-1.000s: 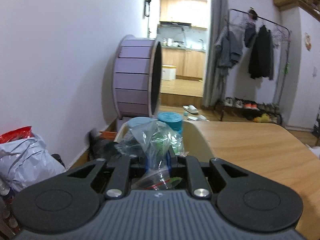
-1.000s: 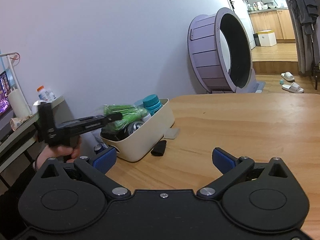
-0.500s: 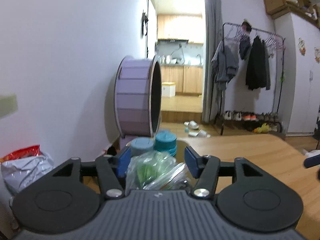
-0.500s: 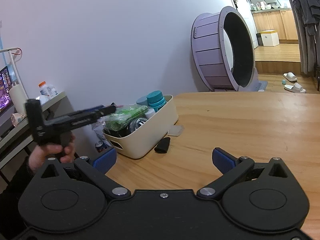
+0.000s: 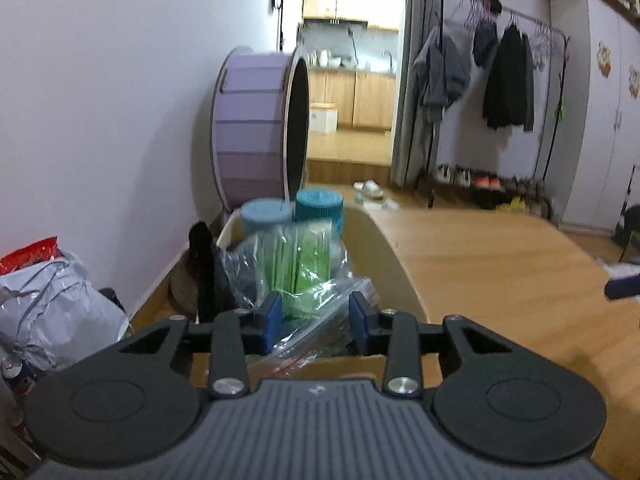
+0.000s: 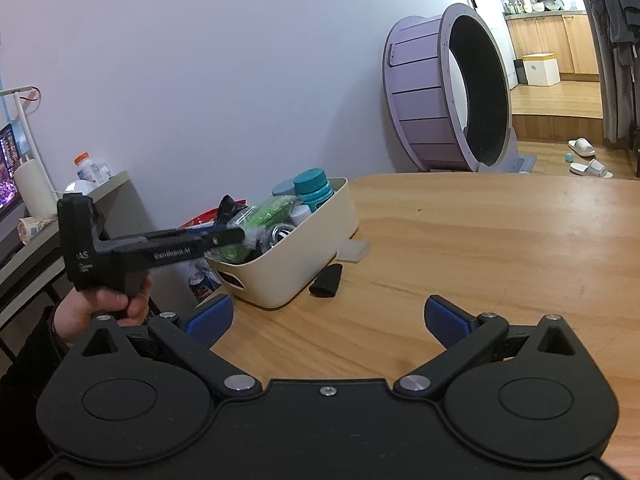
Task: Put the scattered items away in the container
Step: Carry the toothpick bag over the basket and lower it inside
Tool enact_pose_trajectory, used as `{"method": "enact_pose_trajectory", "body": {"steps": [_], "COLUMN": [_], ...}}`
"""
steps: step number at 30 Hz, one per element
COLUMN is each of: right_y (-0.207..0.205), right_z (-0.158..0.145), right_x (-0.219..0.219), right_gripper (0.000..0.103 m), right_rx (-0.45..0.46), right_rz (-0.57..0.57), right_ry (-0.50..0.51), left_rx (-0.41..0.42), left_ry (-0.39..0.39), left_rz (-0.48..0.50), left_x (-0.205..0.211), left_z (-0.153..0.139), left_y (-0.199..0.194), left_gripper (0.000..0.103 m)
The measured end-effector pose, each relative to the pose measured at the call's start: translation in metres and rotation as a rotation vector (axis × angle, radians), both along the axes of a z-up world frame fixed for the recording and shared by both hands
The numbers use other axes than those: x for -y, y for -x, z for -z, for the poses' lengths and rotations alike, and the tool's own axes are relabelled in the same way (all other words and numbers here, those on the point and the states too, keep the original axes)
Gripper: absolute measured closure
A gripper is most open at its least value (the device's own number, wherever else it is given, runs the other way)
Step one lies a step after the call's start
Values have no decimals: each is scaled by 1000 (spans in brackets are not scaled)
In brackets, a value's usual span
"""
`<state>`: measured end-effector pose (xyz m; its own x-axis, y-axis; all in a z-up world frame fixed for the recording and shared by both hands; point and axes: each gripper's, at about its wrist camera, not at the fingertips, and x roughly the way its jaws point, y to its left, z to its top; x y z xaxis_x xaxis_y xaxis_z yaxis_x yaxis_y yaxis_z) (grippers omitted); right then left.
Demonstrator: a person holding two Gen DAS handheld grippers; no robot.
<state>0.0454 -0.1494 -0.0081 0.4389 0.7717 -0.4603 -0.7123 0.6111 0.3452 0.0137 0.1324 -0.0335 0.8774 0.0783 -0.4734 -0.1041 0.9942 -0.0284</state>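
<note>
Compared with a second ago, the left gripper (image 5: 314,318) has let go and backed off, jaws parted around the clear bag (image 5: 304,276) resting atop the cream container (image 6: 304,256) at frame centre, while the right gripper (image 6: 326,320) stays wide open, empty.

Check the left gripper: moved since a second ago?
Yes. In the right wrist view the left gripper has pulled back and slightly down: its fingers now sit at the near end of the bin instead of reaching in over it.
</note>
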Motion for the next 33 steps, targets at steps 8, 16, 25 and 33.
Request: {"method": "enact_pose_trajectory", "body": {"steps": [8,16,25,33], "right_y": [1,-1,-1,-4], "right_z": [0,2,5,2], "right_x": [1,-1,-7,-14], "right_gripper": [0,0,0,0], "right_rx": [0,-2,-3,14], "right_rz": [-4,3,1,22], "right_ry": [1,6,14,2], "left_rx": [69,69,-5,15], "left_ry": [54,57,56,58], "left_rz": [-12,-9,2,12], "left_x": [-5,-3,-1,7], "left_z": [-13,-17,-5,-15], "left_y": [11,9,3,14], "left_gripper": [66,66,66,61]}}
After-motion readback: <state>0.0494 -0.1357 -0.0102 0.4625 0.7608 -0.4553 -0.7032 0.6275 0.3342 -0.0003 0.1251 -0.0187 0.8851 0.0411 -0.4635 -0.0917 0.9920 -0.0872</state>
